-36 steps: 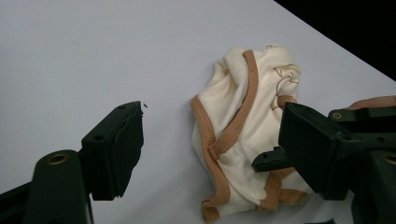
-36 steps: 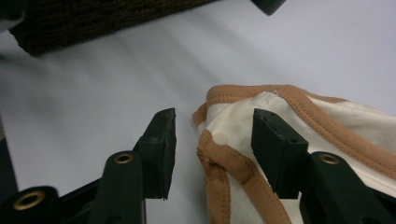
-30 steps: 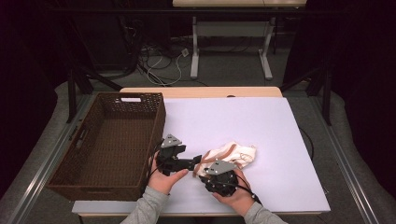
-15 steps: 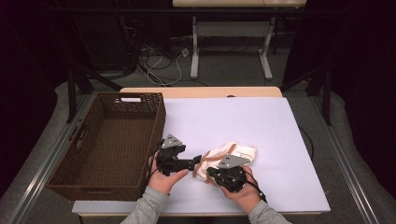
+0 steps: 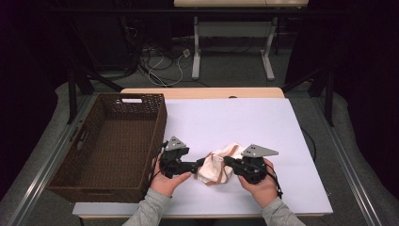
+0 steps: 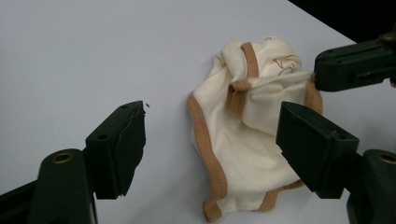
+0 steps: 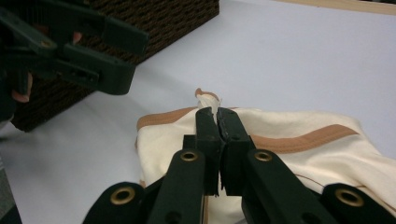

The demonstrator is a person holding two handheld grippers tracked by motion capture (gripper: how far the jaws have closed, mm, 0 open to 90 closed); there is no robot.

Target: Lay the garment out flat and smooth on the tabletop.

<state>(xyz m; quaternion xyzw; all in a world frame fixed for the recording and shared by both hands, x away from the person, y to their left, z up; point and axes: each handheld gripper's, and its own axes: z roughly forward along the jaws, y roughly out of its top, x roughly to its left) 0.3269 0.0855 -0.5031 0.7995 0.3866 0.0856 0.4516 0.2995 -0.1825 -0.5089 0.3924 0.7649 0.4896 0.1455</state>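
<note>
A crumpled cream cloth (image 5: pixel 217 165) with tan trim lies on the white counter (image 5: pixel 244 122) near its front edge, between the two grippers and just right of the wicker basket (image 5: pixel 108 141). In the high view the bundle's long axis runs on a slant, from its lower left end by the left gripper up to a raised fold at the upper right by the right gripper. In the left gripper view the cloth (image 6: pixel 247 130) spreads from a bunched knot at the top down to a flat hem at the bottom, with the tan band curving along its left edge.

The right gripper (image 7: pixel 215 122) has its jaws clenched on a pinch of the cloth (image 7: pixel 299 144), a small tuft of cream and tan fabric standing up just past the tips. The left gripper (image 6: pixel 210 140) has its jaws spread wide apart, one on each side of the cloth's lower part, grasping nothing; in the high view the left gripper (image 5: pixel 200 165) points right, toward the cloth's end.

The counter is a plain white sheet on a pale wood top, bare around the cloth. The basket is dark brown, rectangular, and stands at the counter's left side. Beyond the counter the room is dark, with a grey floor, loose cables (image 5: pixel 160 66) and the white legs of another table (image 5: pixel 233 47).
</note>
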